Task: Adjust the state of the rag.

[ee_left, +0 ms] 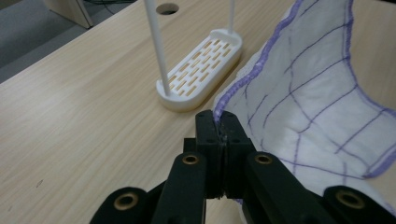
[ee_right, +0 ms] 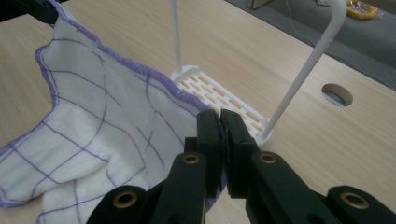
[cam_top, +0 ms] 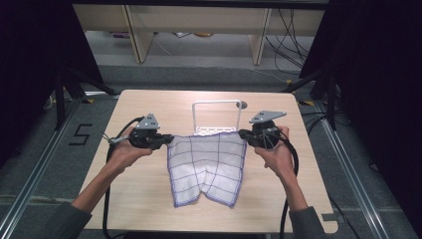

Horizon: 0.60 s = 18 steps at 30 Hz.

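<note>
A white cloth (cam_top: 206, 167) with purple grid lines and a purple hem hangs between both grippers, its lower part resting on the table. My left gripper (cam_top: 166, 141) is shut on the cloth's upper left corner (ee_left: 219, 114). My right gripper (cam_top: 244, 134) is shut on the upper right corner (ee_right: 205, 116). A white rack (cam_top: 217, 118) with a slotted base (ee_left: 201, 70) and a tall hoop rail stands just beyond the cloth's top edge. In the right gripper view the rack's base (ee_right: 224, 98) lies right behind the jaws.
The wooden table (cam_top: 144, 199) has a round cable hole (cam_top: 243, 105) beside the rack. Table legs and cables sit on the grey floor (cam_top: 209, 55) beyond the far edge. Metal rails run along the floor on both sides.
</note>
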### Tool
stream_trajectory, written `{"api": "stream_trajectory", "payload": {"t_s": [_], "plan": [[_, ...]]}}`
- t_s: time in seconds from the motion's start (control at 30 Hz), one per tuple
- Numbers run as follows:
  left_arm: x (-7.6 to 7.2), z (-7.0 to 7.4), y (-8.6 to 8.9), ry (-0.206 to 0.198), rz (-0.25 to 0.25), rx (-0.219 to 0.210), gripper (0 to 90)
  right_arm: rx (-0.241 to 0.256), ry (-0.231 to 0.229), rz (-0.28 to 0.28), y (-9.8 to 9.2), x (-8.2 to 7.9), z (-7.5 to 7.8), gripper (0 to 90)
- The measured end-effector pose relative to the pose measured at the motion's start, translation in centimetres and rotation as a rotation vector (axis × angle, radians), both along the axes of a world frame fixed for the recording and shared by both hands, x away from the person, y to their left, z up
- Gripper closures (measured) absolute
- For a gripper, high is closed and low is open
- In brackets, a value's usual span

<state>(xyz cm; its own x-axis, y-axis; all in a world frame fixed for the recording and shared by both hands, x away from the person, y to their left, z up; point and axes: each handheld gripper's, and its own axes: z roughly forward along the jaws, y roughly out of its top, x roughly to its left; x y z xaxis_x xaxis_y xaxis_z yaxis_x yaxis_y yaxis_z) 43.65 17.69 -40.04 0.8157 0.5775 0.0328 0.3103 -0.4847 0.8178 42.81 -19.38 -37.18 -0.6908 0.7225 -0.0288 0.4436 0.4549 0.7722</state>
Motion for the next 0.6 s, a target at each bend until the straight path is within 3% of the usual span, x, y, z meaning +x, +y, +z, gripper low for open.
{"api": "stream_trajectory", "payload": {"t_s": [0.03, 0.07, 0.13, 0.23, 0.43, 0.5, 0.53, 0.6], "plan": [[-0.2, 0.4, 0.1, -0.006, -0.014, 0.011, 87.9, 0.002, -0.006, 0.008, 0.0, -0.3, 0.4, 87.4], [-0.5, 0.8, 0.1, -0.012, -0.019, 0.005, 87.9, -0.004, -0.043, 0.026, -0.1, -0.4, 0.7, 87.4], [-1.3, 1.9, 0.3, -0.019, -0.022, -0.017, 87.9, 0.014, -0.034, 0.019, -0.2, -1.3, 1.7, 87.4], [-2.2, 3.5, 0.7, 0.001, -0.039, -0.051, 87.8, 0.048, -0.064, 0.024, -0.4, -2.3, 3.0, 87.5], [-3.9, 5.3, 1.0, 0.010, -0.058, -0.047, 87.8, 0.065, -0.064, 0.031, -0.2, -4.2, 4.1, 87.5], [-4.5, 5.9, 1.1, 0.026, -0.077, -0.044, 87.8, 0.074, -0.048, 0.034, -0.2, -5.0, 4.7, 87.5], [-4.8, 6.1, 1.2, 0.023, -0.080, -0.048, 87.8, 0.079, -0.018, 0.038, -0.1, -5.4, 5.0, 87.5], [-5.2, 6.6, 1.4, 0.032, -0.088, -0.055, 87.8, 0.061, -0.042, 0.059, -0.2, -5.7, 5.7, 87.6]]}}
